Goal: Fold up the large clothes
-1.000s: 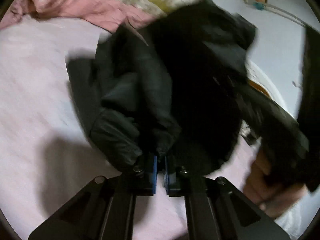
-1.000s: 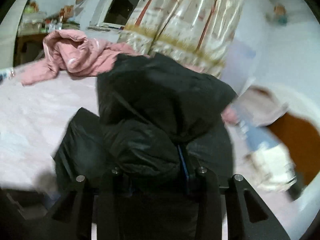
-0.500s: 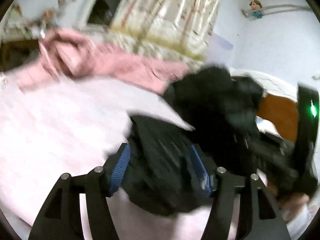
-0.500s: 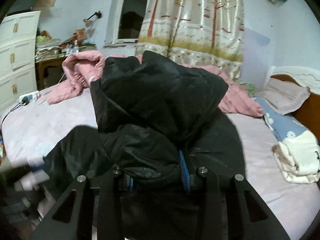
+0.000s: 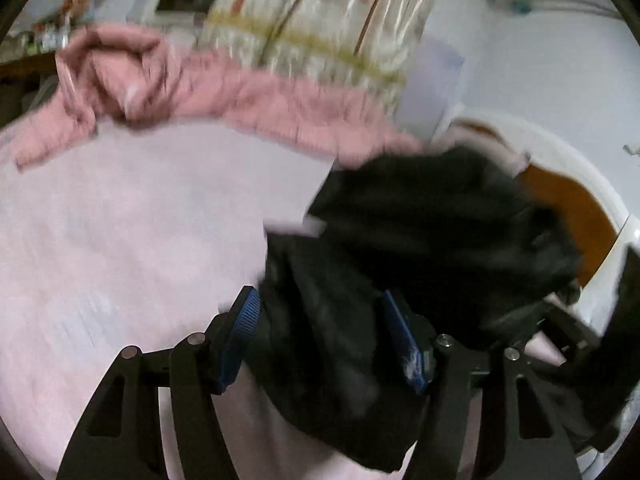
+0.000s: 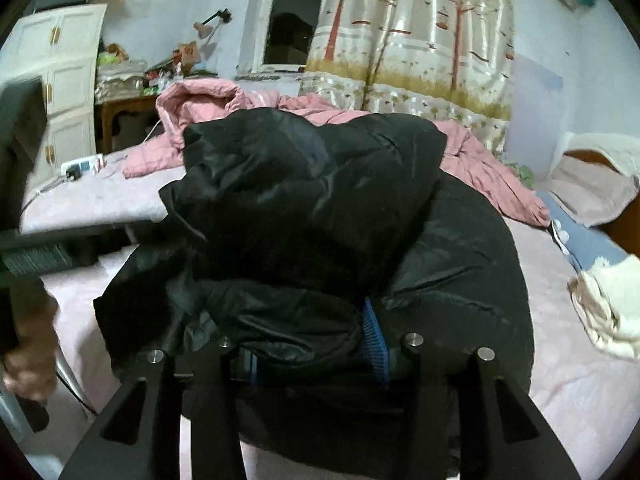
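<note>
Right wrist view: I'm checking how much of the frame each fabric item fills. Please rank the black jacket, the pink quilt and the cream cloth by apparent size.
1. black jacket, though it is nearest the camera, which inflates it
2. pink quilt, farther back and partly hidden by the jacket
3. cream cloth, cut off at the frame edge

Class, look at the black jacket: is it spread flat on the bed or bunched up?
Bunched up. The black jacket mounds in thick puffy folds over the pink bed, its near edge in the right hand-held gripper.

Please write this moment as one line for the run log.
left gripper: open, jacket fabric between fingers | right gripper: shut on black jacket | jacket bunched over pink bed sheet
</note>
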A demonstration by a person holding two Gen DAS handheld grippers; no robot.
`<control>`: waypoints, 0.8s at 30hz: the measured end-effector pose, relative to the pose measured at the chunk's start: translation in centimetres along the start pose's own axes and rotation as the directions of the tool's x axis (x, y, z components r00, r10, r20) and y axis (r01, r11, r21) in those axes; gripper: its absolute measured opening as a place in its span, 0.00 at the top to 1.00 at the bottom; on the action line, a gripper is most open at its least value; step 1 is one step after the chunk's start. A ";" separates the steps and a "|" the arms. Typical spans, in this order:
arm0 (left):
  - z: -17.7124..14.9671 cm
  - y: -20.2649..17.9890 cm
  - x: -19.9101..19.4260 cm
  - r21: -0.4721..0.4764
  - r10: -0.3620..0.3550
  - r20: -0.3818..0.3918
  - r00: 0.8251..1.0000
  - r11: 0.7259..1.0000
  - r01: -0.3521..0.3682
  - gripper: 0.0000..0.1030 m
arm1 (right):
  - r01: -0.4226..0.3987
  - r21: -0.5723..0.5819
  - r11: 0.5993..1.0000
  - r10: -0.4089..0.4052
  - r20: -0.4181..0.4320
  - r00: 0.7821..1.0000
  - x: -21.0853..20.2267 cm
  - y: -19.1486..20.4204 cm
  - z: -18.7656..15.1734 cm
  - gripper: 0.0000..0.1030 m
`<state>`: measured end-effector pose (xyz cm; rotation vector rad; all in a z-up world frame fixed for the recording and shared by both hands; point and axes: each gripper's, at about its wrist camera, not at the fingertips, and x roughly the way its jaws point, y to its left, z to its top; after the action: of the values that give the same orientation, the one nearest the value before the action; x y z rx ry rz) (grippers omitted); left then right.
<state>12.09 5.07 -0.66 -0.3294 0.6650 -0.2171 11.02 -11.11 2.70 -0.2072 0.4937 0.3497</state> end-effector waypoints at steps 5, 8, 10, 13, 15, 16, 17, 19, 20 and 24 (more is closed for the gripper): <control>0.9 0.3 2.3 -0.037 -0.067 -0.076 0.995 0.997 0.065 0.91 | -0.027 0.020 0.999 0.025 0.079 0.997 -2.6 -1.1 -0.9 0.68; 3.1 -0.3 4.3 -0.012 -0.051 -0.073 0.996 0.999 0.050 0.94 | -0.066 0.010 0.998 0.065 0.083 0.994 -2.5 -1.1 -1.6 0.69; 4.2 0.2 6.4 -0.034 -0.076 -0.087 0.993 0.997 0.073 0.95 | -0.073 -0.017 0.997 0.074 0.078 0.994 -2.0 -0.5 -2.1 0.69; 4.8 0.8 8.2 -0.022 -0.114 -0.091 0.989 0.993 0.113 0.94 | -0.044 -0.057 0.997 0.048 0.069 0.996 -1.2 0.4 -2.7 0.69; 4.9 1.2 7.9 -0.016 -0.121 -0.066 0.990 0.993 0.120 0.91 | -0.033 -0.038 0.999 0.036 0.061 0.997 -0.5 0.4 -2.7 0.69; 5.0 1.6 7.2 -0.024 -0.100 -0.043 0.994 0.995 0.099 0.82 | -0.033 -0.022 0.999 0.034 0.058 0.998 -0.1 0.3 -2.6 0.68; 5.1 1.9 5.9 -0.037 -0.081 -0.009 0.997 0.996 0.080 0.69 | -0.031 -0.017 0.999 0.032 0.056 0.998 0.1 0.3 -2.6 0.68; 5.6 3.1 2.1 -0.060 -0.052 0.118 0.992 0.996 0.059 0.53 | -0.015 -0.024 1.000 0.017 0.056 0.998 0.5 0.7 -2.5 0.65; 5.8 3.4 0.2 -0.057 -0.042 0.175 0.984 0.997 0.053 0.48 | -0.006 -0.034 0.999 0.008 0.058 0.998 0.6 0.9 -2.5 0.65; 7.8 1.8 -6.0 0.011 -0.125 0.265 0.956 0.992 0.126 0.43 | 0.034 -0.085 0.996 -0.029 0.062 0.998 0.9 2.1 -3.0 0.57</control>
<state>12.60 10.34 7.81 -0.3990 0.3802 -0.2866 9.65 -9.79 -0.55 -0.2869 0.4151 0.3455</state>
